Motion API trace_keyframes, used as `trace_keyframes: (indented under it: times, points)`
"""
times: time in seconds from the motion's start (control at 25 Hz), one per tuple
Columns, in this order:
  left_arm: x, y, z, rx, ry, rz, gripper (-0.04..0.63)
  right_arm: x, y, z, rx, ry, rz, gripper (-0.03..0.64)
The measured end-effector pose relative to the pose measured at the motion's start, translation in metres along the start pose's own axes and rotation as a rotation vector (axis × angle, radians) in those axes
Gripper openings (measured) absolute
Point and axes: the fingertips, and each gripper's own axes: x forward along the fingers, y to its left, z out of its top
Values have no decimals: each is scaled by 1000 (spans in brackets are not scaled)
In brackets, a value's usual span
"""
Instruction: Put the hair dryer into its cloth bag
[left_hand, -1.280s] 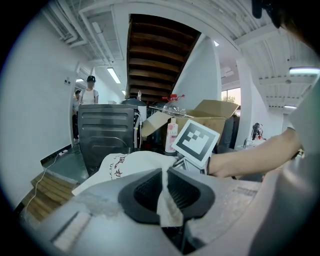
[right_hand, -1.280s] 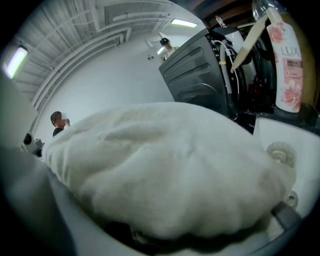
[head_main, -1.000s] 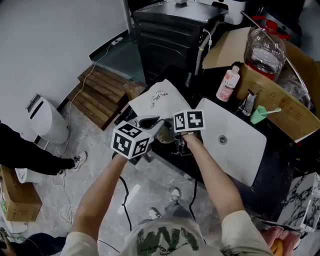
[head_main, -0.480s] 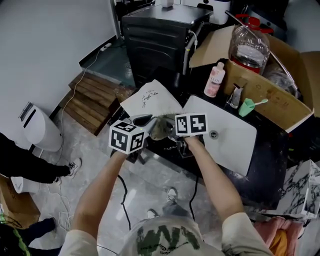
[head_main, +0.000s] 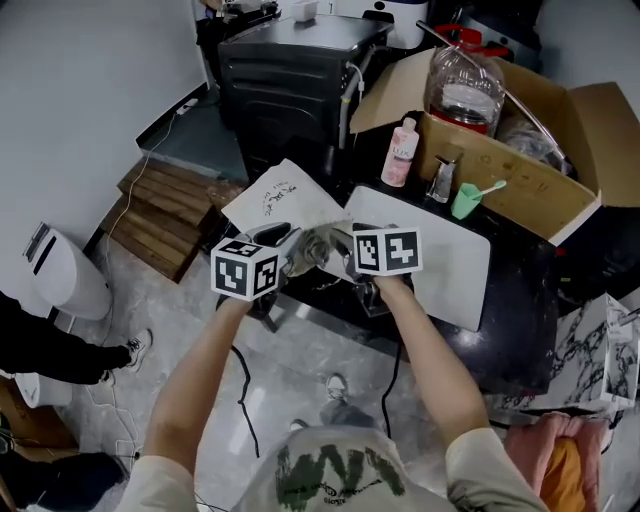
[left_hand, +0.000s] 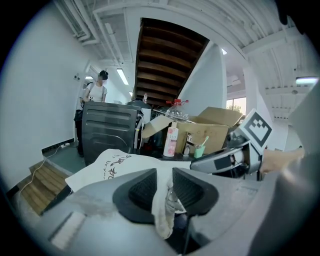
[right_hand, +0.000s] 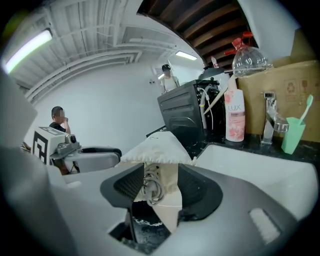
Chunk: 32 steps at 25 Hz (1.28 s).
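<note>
A white cloth bag (head_main: 282, 192) with dark print lies on the black counter, and its near end is bunched up between my two grippers. In the head view my left gripper (head_main: 290, 246) and right gripper (head_main: 334, 252) nearly meet at that bunch (head_main: 316, 248). In the left gripper view a strip of cloth (left_hand: 161, 212) hangs between the opening jaws of the left gripper (left_hand: 164, 186). The right gripper (right_hand: 160, 184) is closing, with bag cloth (right_hand: 170, 182) and a coil of pale cord (right_hand: 151, 188) pressed between its pads. I cannot make out the hair dryer itself.
A white slab (head_main: 445, 270) lies on the counter right of the bag. Behind stand a black cabinet (head_main: 285, 70), a pink bottle (head_main: 402, 152), a tap (head_main: 441, 178), a green cup (head_main: 465, 200) and a cardboard box (head_main: 530, 165) holding a big plastic bottle (head_main: 463, 90). Wooden steps (head_main: 160, 215) are at the left.
The head view has swung, so the counter's things slid left and down. Both grippers stay together at the bunched cloth; the right one has risen slightly with it.
</note>
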Motion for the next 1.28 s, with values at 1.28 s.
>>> trace_keyframes:
  times: [1.28]
  points:
    - [-70,-58,12,110,-111,57,51,-152,17,-3,-110,-322,-197,-2]
